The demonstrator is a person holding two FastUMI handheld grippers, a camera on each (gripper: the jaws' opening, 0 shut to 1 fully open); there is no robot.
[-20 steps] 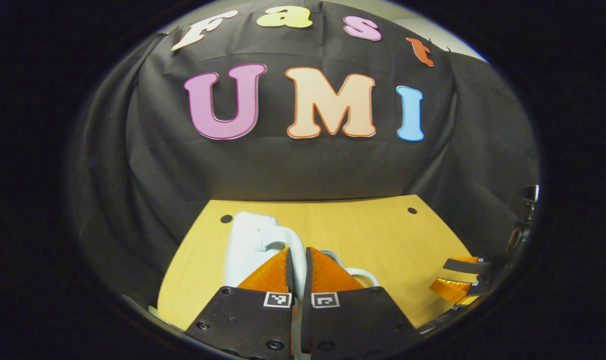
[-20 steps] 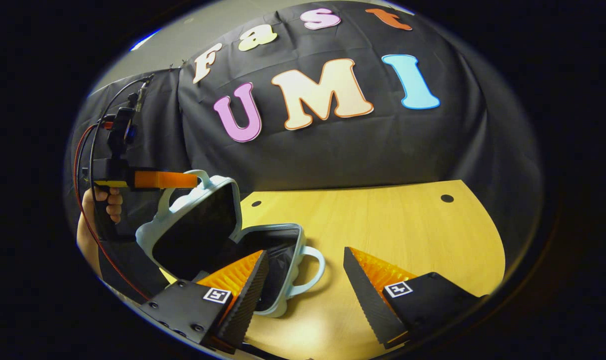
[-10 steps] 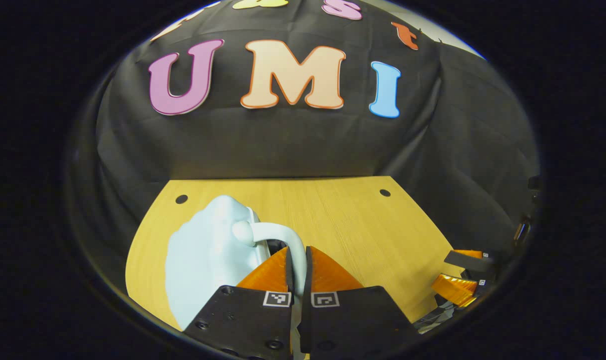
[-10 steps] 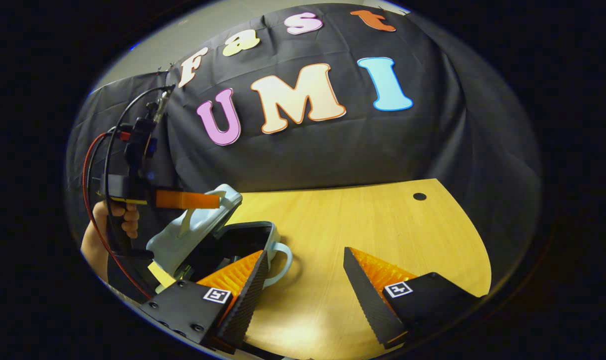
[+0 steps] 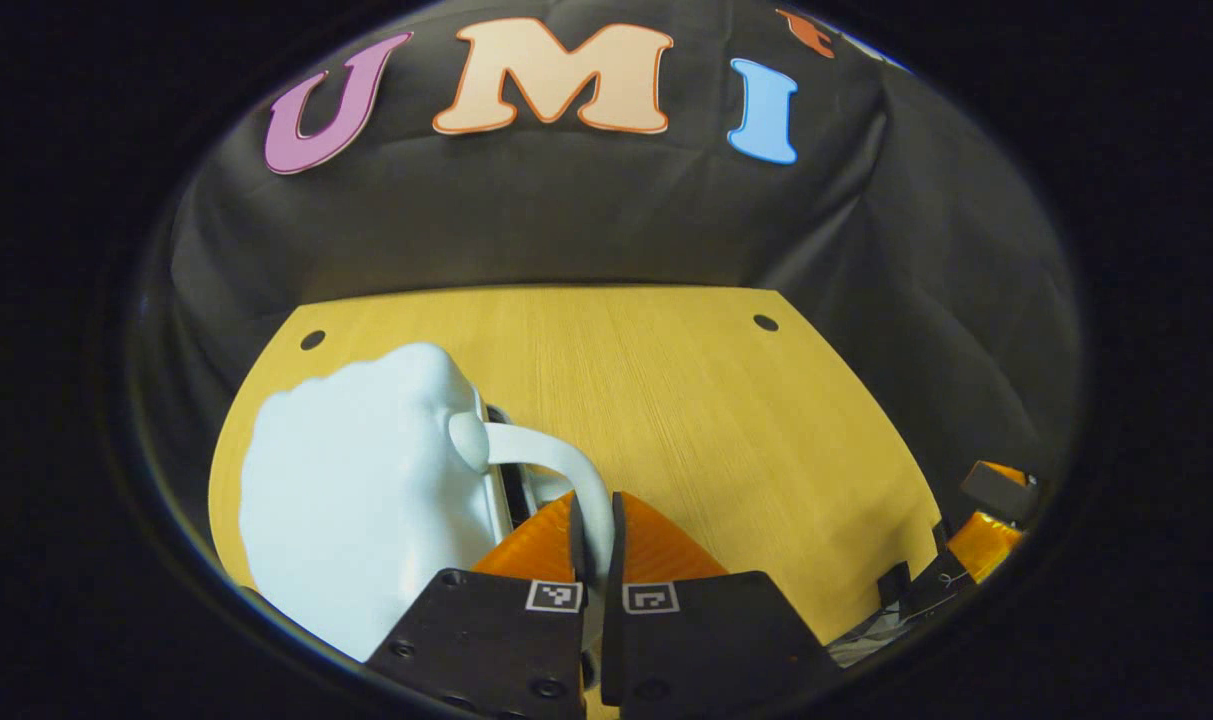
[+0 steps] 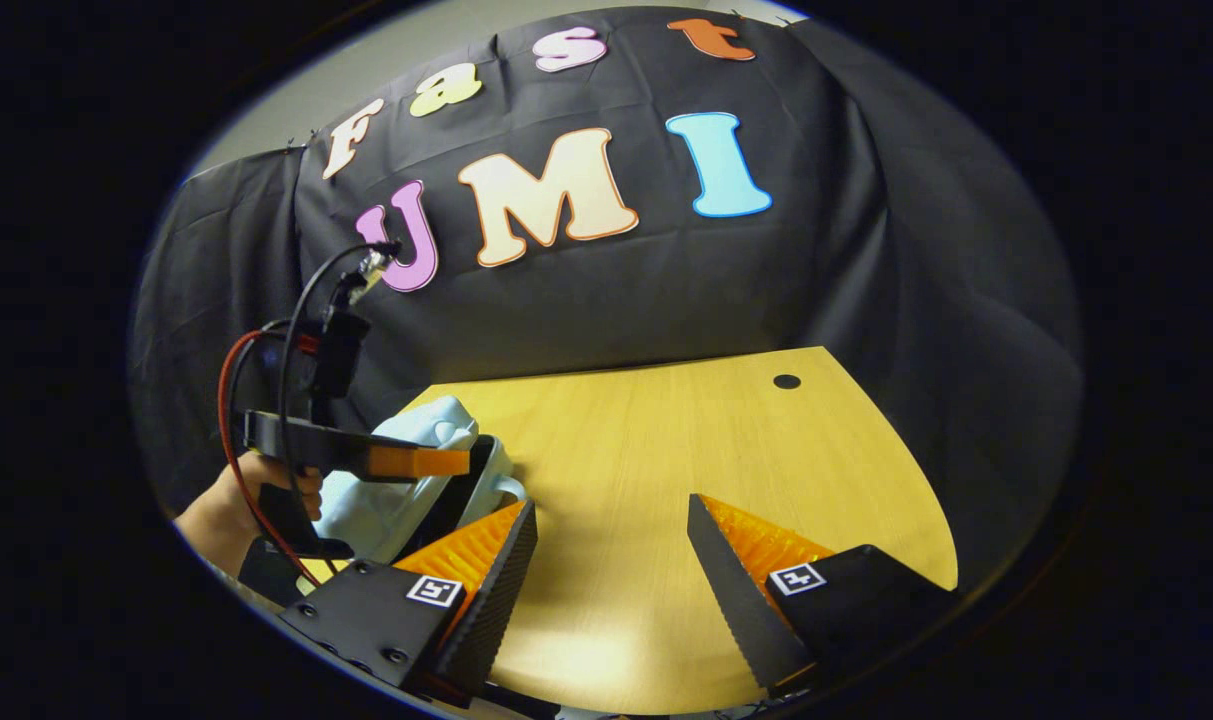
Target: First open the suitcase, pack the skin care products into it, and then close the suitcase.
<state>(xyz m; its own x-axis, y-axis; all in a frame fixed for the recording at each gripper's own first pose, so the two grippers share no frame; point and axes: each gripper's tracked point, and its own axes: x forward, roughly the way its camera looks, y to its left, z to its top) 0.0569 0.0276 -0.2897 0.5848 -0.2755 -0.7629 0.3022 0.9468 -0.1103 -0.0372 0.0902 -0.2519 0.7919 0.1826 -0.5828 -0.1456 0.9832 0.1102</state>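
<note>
A pale blue suitcase (image 5: 356, 500) lies on the wooden table (image 5: 666, 400) at the left. Its lid is nearly down on the base, with a narrow dark gap along the front edge. My left gripper (image 5: 594, 510) is shut on the lid's curved handle (image 5: 556, 465). In the right gripper view the suitcase (image 6: 386, 500) sits at the lower left, the left gripper (image 6: 456, 462) held level over it by a hand (image 6: 256, 485). My right gripper (image 6: 611, 520) stands open over bare table to the right of the suitcase, nothing between its fingers.
The table (image 6: 666, 450) has a small round hole (image 6: 786, 381) near its far right corner and another (image 5: 312, 339) at the far left. Black cloth walls close in behind and beside it. My right gripper (image 5: 976, 520) sits at the table's right edge.
The left gripper has swung the lid down by its handle from wide open to almost flat on the base. The right gripper stays open and has drifted slightly.
</note>
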